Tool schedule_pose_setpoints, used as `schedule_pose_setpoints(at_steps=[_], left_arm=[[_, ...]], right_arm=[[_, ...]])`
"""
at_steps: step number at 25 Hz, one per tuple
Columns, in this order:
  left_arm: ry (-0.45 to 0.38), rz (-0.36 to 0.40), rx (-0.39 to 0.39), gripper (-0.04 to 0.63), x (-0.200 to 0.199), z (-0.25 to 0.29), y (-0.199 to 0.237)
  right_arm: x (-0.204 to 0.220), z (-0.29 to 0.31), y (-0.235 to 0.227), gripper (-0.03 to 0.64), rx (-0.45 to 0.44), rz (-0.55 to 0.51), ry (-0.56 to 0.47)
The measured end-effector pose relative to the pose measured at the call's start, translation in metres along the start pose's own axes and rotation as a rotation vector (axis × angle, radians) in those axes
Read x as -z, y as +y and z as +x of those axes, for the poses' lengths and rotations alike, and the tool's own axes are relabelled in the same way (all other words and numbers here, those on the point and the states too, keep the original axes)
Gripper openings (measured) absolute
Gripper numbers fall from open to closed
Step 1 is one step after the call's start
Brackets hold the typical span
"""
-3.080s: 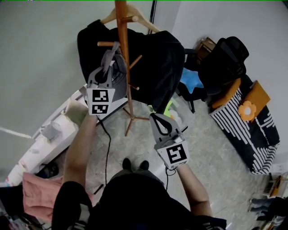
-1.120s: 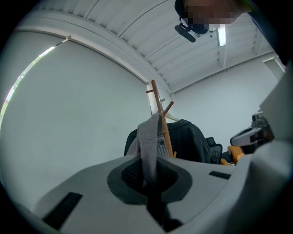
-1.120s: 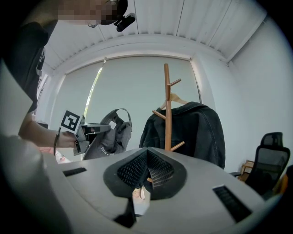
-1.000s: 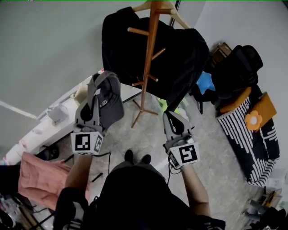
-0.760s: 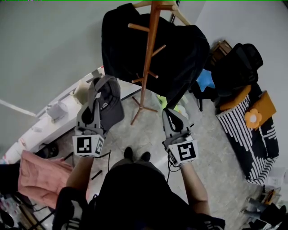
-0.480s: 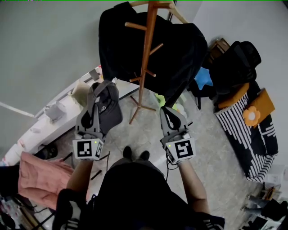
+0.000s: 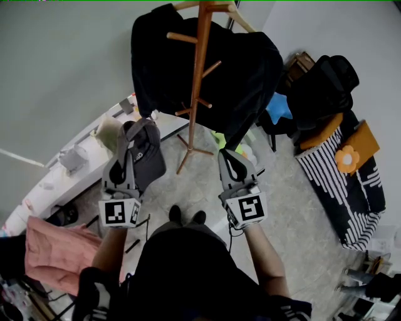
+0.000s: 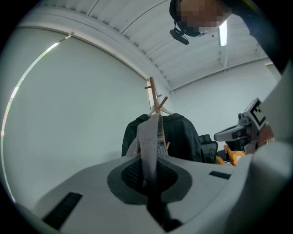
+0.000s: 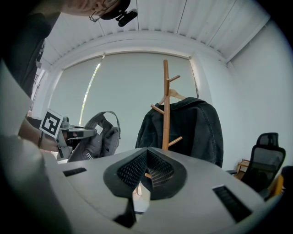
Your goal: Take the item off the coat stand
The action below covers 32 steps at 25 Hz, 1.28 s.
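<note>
In the head view, the left gripper [image 7: 127, 143] sits left of centre, its marker cube toward the bottom edge. Its 2 jaws are clamped on a grey fabric baseball cap [image 7: 149, 157]. The left gripper view shows a band of the cap's grey cloth [image 8: 149, 146] pinched between the pads and rising out of them. The cap hangs to the left of the tall brown wooden coat stand [image 7: 199, 75], clear of its pegs, level with the stand's splayed feet in the frame.

The right gripper [image 7: 227, 157] is just right of centre, below the stand. In the right gripper view its jaws meet at the tips with nothing between them [image 9: 145, 167]. That view also shows the cap [image 9: 98, 135] at the left and the coat stand [image 9: 165, 105] at centre, with open space between them.

A black jacket [image 7: 247, 75] hangs on a wooden hanger [image 7: 237, 14] on the stand, at the top centre. A black office chair [image 7: 316, 81] stands at the upper right, and a pink cloth [image 7: 47, 251] lies at the lower left.
</note>
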<state>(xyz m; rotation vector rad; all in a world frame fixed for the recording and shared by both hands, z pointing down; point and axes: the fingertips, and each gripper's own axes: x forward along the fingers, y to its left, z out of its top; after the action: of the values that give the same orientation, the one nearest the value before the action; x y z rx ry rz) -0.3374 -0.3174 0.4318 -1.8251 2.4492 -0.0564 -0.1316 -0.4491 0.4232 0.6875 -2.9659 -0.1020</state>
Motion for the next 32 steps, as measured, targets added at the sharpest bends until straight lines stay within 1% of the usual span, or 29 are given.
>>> schedule_pose_setpoints(at_steps=[4,11,15,20,32], left_arm=[[-0.017,0.003,-0.002,0.028,-0.0042,0.0,-0.0008],[-0.013,0.011,0.003,0.028,-0.002,0.0,-0.0026],[-0.006,-0.007,-0.005,0.028,-0.0006,-0.0014,-0.0038],[-0.006,0.007,-0.003,0.028,0.0008,-0.0007,-0.0019],[-0.012,0.008,-0.005,0.028,0.0,-0.0009,-0.0045]], right_arm=[[0.002,-0.0014,-0.0004,0.018,0.002,-0.005,0.009],[0.0011,-0.0037,-0.0008,0.018,0.003,-0.018,0.015],[0.0055,-0.0051,-0.0003,0.017,0.003,-0.019,0.025],[0.0028,-0.0043,-0.0013,0.017,0.007,-0.037,0.023],[0.0015,-0.0055,-0.0015,0.017,0.01,-0.047,0.023]])
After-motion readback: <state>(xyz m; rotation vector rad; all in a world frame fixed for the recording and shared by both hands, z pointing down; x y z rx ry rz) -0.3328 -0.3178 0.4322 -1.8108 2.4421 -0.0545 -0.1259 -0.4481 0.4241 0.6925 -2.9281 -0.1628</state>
